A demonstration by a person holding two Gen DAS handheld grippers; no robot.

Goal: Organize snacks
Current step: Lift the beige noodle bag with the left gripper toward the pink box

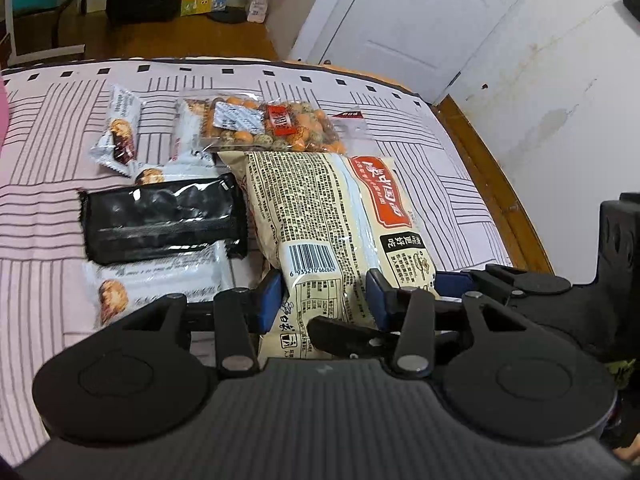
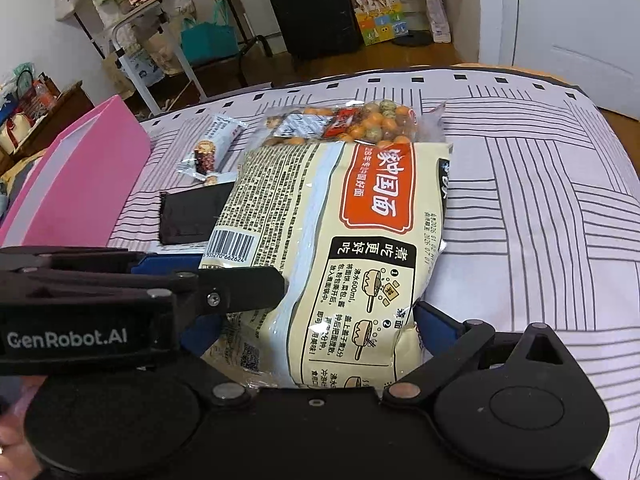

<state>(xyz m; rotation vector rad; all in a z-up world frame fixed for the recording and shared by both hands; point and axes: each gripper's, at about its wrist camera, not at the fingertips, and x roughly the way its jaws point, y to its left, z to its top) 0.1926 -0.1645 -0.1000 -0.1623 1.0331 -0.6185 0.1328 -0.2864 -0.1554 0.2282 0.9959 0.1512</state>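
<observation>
Noodle bag, lying on the striped bedspread against the nut packet, is pinched at its near end by both the left gripper and right gripper, so tearing could be caused by opposed pulling.

My two views are evenly lit by soft indoor light, with no hard shadows on the striped bedsheet. Glare streaks the black wrapper in the middle left of my left view and glints off the noodle bag at the centre of my right one. Fisheye bending curves the door at upper right, and the corners go dark. Detail stays sharp centrally, softening toward the edges.
</observation>
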